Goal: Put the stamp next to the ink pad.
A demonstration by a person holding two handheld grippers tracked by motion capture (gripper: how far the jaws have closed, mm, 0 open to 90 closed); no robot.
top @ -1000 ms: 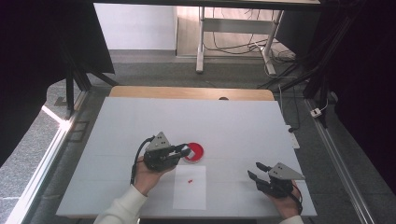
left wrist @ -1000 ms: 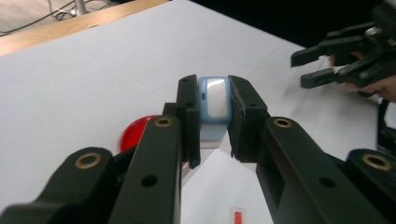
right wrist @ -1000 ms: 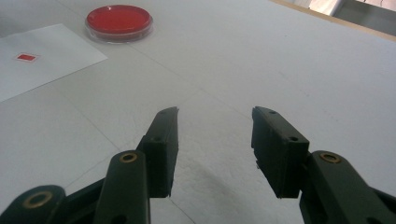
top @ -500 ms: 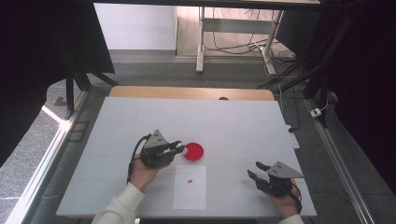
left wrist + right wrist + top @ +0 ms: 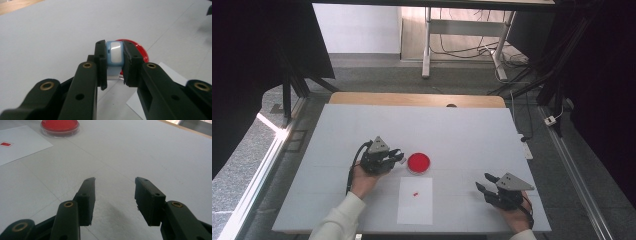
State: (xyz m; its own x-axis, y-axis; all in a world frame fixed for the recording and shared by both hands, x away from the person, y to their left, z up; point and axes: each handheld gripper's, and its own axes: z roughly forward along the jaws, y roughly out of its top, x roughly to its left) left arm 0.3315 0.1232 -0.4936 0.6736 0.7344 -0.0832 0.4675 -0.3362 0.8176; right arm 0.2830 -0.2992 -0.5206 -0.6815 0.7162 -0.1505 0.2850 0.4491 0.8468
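On the white table [image 5: 362,125], our left gripper [image 5: 398,156] is clamped on a small blue-and-white block [image 5: 114,53], just beside the red petri dish [image 5: 418,163]. A white sheet [image 5: 415,201] lies below the dish. Our right gripper [image 5: 482,183] rests well apart, jaws spread and empty.

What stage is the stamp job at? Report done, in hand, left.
Done: the left gripper is shut on a small blue-and-white stamp; the paper already bears one red mark.
In hand: the stamp hangs beside the red dish.
Left: probably inking and pressing on the paper again. The right gripper rests open, holding nothing.
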